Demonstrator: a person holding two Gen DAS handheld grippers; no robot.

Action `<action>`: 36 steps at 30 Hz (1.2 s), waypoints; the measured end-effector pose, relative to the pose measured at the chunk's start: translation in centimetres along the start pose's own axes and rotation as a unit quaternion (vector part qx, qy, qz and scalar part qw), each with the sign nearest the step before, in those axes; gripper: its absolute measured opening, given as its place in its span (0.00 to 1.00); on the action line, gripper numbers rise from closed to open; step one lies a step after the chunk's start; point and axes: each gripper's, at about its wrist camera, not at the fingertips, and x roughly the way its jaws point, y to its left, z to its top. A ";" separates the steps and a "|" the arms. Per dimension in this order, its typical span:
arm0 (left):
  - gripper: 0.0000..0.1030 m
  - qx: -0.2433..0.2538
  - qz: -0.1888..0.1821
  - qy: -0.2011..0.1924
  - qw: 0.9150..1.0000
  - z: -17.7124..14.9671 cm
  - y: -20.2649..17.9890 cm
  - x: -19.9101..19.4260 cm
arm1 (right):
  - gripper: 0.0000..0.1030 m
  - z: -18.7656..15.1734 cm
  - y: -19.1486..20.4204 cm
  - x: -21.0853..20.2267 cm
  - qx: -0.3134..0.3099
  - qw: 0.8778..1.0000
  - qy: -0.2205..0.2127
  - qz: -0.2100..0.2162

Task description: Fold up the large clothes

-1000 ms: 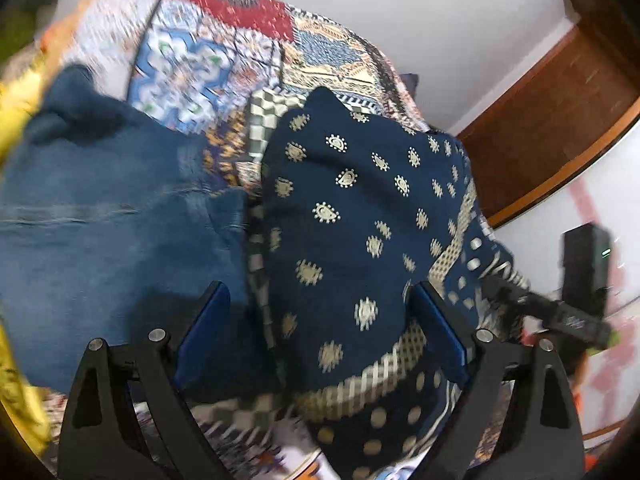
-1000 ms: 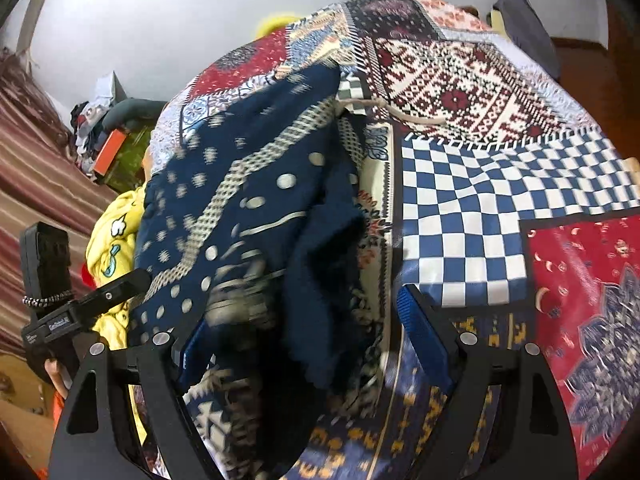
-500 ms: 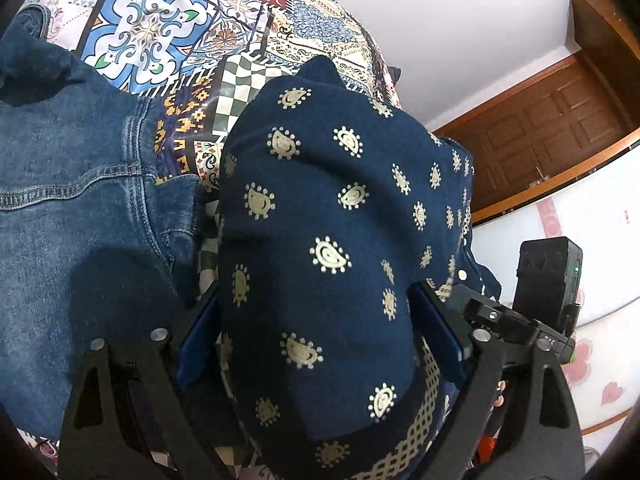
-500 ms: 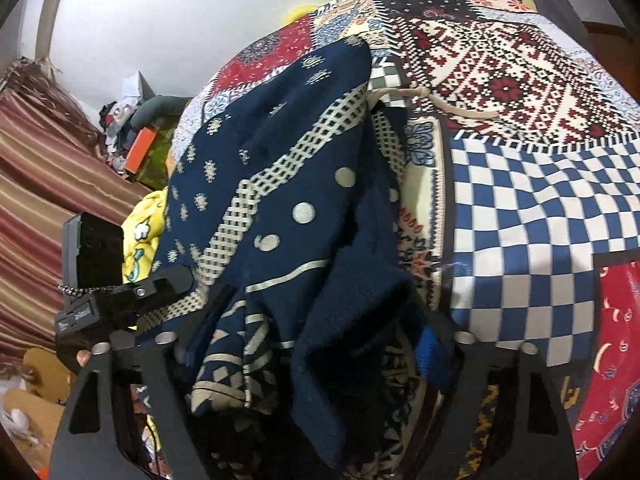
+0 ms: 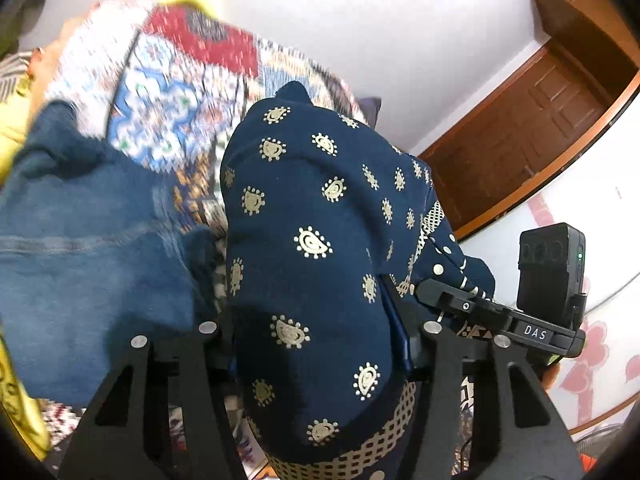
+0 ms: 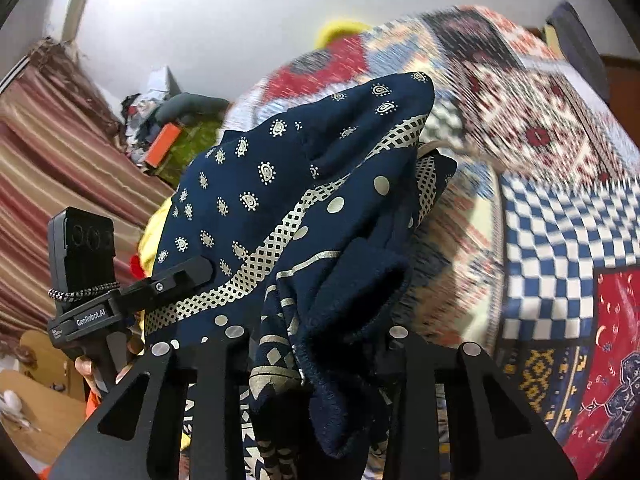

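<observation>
Both grippers, jaws just closing, pinch a navy paisley garment (image 5: 316,248) bunched above the patchwork bedspread (image 6: 560,208): left gripper (image 5: 316,344) at 6 o'clock, right gripper (image 6: 320,344) gripping its hemmed edge, jeans (image 5: 80,264) at 9 o'clock

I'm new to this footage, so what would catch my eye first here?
The navy paisley garment fills the centre of both views, bunched between the jaws of the left gripper and right gripper, which have just been closing on it. Under it spreads a bright patchwork quilt, with blue jeans at left.
</observation>
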 end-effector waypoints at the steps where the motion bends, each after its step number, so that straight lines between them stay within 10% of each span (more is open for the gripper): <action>1: 0.53 0.004 0.001 -0.009 1.000 0.3 0.1 -1.3 | 0.28 0.3 1.1 -0.2 -0.009 1.000 -0.005 0.002; 13: 0.53 -0.006 0.051 -0.064 0.997 3.4 5.7 -9.8 | 0.28 3.3 8.9 5.2 -0.066 0.997 -0.012 0.044; 26: 0.57 -0.120 0.068 0.003 0.990 0.3 19.5 -3.0 | 0.29 2.4 6.0 19.1 -0.050 0.994 0.100 0.004; 31: 0.72 -0.109 0.081 -0.001 0.991 -0.7 19.7 -2.9 | 0.40 0.8 5.5 18.8 -0.074 0.992 0.103 -0.019; 36: 0.85 -0.061 0.173 -0.004 0.983 -1.8 16.7 -4.5 | 0.59 -0.3 6.0 15.9 -0.094 0.989 0.096 -0.058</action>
